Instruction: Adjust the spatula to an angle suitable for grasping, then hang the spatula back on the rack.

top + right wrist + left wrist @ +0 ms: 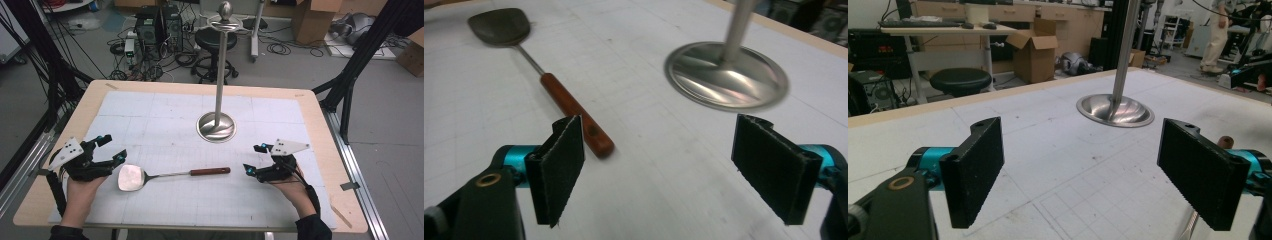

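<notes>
A metal spatula (131,178) with a reddish wooden handle (210,171) lies flat on the white mat, blade to the left. My left gripper (113,147) stands open just left of the blade, held in a hand. My right gripper (254,158) is open too, a short way right of the handle's end. In the right gripper view the handle (574,107) ends just beyond the left pad, between the spread jaws of the gripper (664,175). In the left gripper view nothing lies between the jaws of the gripper (1083,175), and the handle's tip (1225,141) peeks over the right pad.
A tall steel stand (221,70) rises from a round base (216,126) at the mat's middle, behind the spatula; the base also appears as a shiny disc (1115,110) (726,75). The wooden table edge (345,200) frames the mat. Stools, boxes and cables sit on the floor beyond.
</notes>
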`<state>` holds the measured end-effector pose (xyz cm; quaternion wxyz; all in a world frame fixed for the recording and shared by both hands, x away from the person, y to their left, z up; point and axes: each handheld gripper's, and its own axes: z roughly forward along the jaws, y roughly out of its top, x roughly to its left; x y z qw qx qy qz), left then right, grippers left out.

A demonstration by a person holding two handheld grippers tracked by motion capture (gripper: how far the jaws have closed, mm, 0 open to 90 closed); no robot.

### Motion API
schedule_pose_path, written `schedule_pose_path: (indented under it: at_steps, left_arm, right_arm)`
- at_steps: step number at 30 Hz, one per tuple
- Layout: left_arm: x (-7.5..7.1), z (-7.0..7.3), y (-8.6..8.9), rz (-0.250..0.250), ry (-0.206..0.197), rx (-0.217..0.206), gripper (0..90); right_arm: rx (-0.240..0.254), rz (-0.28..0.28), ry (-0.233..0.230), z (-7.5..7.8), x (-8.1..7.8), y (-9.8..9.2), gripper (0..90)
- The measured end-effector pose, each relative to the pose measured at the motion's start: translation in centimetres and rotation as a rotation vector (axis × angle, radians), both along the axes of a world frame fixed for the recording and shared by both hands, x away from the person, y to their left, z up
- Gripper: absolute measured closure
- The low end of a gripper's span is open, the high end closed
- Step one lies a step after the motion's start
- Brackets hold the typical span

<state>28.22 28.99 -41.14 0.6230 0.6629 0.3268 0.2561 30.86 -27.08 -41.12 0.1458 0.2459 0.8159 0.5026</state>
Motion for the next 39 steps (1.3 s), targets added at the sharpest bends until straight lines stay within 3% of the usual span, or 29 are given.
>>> schedule_pose_path:
  at_steps: [4,8,13,19,23,28,33,39]
  left_arm:
    - [0.4,-0.1,0.0,0.011,0.002,-0.033,17.6]
    - [0.3,-0.1,-0.1,0.022,-0.005,-0.020,17.4]
    - [0.3,0.0,0.1,0.028,0.006,-0.039,16.2]
    - [0.2,0.1,0.1,0.022,0.004,-0.037,15.8]
    - [0.3,0.2,-0.2,-0.002,0.008,-0.021,15.5]
    - [0.5,0.6,-0.7,-0.034,-0.018,0.002,15.1]
    - [0.5,0.7,-1.4,-0.100,-0.041,0.003,12.3]
    - [0.4,1.0,-1.8,-0.143,-0.066,-0.038,11.9]
  right_arm:
    - [0.010,-0.051,0.000,-0.3,-0.6,-1.7,19.8]
    - [0.039,-0.117,-0.011,-0.9,-1.1,-3.3,18.9]
    - [0.060,-0.187,0.008,-1.9,-1.7,-4.9,17.2]
    - [0.095,-0.243,-0.012,-1.6,-2.0,-5.8,17.1]
    - [0.100,-0.269,-0.020,-1.6,-1.8,-6.1,16.9]
    - [0.092,-0.294,-0.028,-1.9,-1.9,-6.4,17.0]
    - [0.080,-0.309,-0.044,-1.9,-2.1,-6.9,18.2]
    - [0.085,-0.324,-0.049,-2.0,-2.0,-7.5,18.4]
